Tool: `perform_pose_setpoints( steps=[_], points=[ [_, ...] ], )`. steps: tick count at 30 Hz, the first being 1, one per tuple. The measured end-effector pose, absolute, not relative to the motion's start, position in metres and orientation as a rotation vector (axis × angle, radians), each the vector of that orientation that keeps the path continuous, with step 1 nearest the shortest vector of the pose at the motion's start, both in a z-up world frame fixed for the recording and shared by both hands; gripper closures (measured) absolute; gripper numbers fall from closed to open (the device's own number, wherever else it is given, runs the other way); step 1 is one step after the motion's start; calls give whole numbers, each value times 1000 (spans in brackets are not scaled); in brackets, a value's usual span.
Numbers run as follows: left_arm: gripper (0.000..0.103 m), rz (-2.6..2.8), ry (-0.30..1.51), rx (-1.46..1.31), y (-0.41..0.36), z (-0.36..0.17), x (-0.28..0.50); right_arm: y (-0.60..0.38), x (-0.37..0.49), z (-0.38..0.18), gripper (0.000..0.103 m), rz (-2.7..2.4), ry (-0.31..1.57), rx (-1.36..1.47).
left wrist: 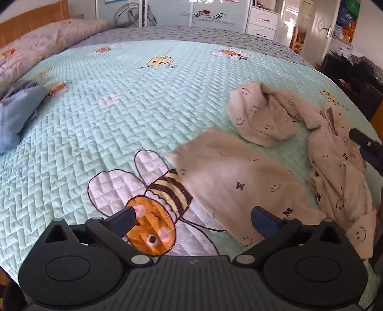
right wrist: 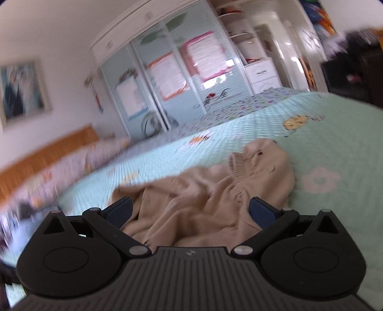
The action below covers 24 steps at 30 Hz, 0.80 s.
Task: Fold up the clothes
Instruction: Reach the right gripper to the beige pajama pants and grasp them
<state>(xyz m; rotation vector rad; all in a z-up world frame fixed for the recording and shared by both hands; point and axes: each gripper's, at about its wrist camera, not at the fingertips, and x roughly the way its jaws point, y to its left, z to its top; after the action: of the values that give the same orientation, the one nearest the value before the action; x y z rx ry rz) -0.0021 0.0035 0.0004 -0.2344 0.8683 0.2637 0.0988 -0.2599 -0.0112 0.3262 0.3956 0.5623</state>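
Note:
A beige fleece garment point(left wrist: 239, 186) printed with smiley faces and letters lies crumpled on the right of the mint quilted bedspread point(left wrist: 119, 114); its hood point(left wrist: 258, 114) lies further back and another bunched part point(left wrist: 340, 167) at the right. My left gripper point(left wrist: 194, 216) is open and empty, low over the bee print, its right finger at the garment's near edge. The right gripper shows at the right edge of the left wrist view point(left wrist: 363, 143). In the right wrist view my right gripper point(right wrist: 190, 210) is open, with crumpled beige cloth point(right wrist: 203, 196) between its fingers; the view is blurred.
A blue garment point(left wrist: 16, 114) lies at the bed's left edge beside a floral pillow point(left wrist: 40, 45). A wooden headboard point(right wrist: 47, 153) runs along the left. A wardrobe point(right wrist: 167, 79) and white drawers point(left wrist: 262, 22) stand beyond the bed. Dark furniture point(left wrist: 354, 79) stands at right.

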Motion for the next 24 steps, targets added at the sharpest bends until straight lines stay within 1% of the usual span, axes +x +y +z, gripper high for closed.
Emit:
perform_pose_setpoints(
  steps=[3,7,9,10,11,13,14,16,18,19,20,22,24],
  points=[
    [1,276,841,-226,15,2,-9,-248,88,-2,0,555,408,312],
    [1,243,824,-227,30,1,-18,-229,72,28,0,540,324,183],
    [1,219,819,-230,37,0,-22,-210,84,38,1,519,376,86],
    [1,229,863,-201,30,-4,-17,-202,95,39,11,511,429,58],
    [1,232,859,-192,29,-5,-17,-198,108,37,32,510,479,50],
    [1,236,898,-166,31,-8,-17,-191,126,30,51,488,557,42],
    [1,233,904,-161,33,-9,-18,-186,133,26,53,473,588,24],
    [1,233,912,-174,38,-11,-20,-176,143,19,53,435,637,-34],
    [1,228,888,-170,44,-8,-22,-163,144,12,53,409,664,-94],
    [1,224,875,-168,48,-7,-23,-159,146,10,55,407,680,-111],
    [1,227,873,-165,51,-6,-23,-156,147,7,71,408,695,-123],
    [1,231,869,-160,58,-4,-24,-155,150,2,97,422,721,-110],
    [1,232,877,-173,64,-5,-22,-158,153,1,98,437,732,-61]
  ],
)
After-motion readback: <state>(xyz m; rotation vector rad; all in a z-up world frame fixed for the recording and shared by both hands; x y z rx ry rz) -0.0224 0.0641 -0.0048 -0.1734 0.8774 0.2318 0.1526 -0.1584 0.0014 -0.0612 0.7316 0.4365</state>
